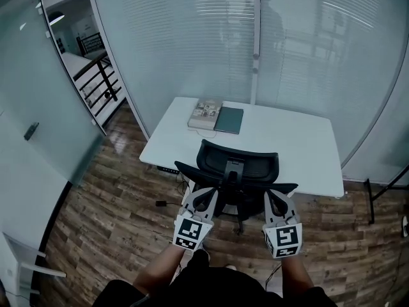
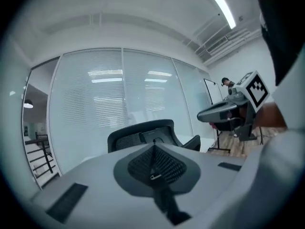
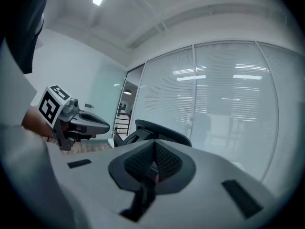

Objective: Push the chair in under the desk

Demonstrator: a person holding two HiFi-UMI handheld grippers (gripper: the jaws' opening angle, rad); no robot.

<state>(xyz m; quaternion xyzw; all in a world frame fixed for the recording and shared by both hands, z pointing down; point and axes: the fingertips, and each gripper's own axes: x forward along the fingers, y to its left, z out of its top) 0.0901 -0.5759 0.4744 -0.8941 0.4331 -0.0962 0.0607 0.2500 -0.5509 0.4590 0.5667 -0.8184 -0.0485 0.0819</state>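
The chair point(image 1: 236, 171) is standing on the wooden floor point(image 1: 115, 210) at the near edge of the white surface point(image 1: 300, 146), with its back turned toward the person. It is a black office chair. Its curved backrest is showing a mesh panel on either side of a solid spine down the middle, and a dark armrest is sticking out on each side. From the head view the backrest is overlapping the surface's near edge, while the seat and base are sitting mostly on the person's side of that edge.

The left tongs point(image 1: 208, 196) are hovering just behind the chair's left side and the right tongs point(image 1: 275, 200) just behind its right side. Both are pointing forward at about the same height. Each pair is sitting fully closed with nothing caught between the jaws. In both gripper views the backrest is lying a little beyond the tips, apart from them.

A pale book point(image 1: 205, 114) and a dark green notebook point(image 1: 229, 120) are lying side by side, touching, at the far edge of the surface, near the glass wall point(image 1: 192, 43).
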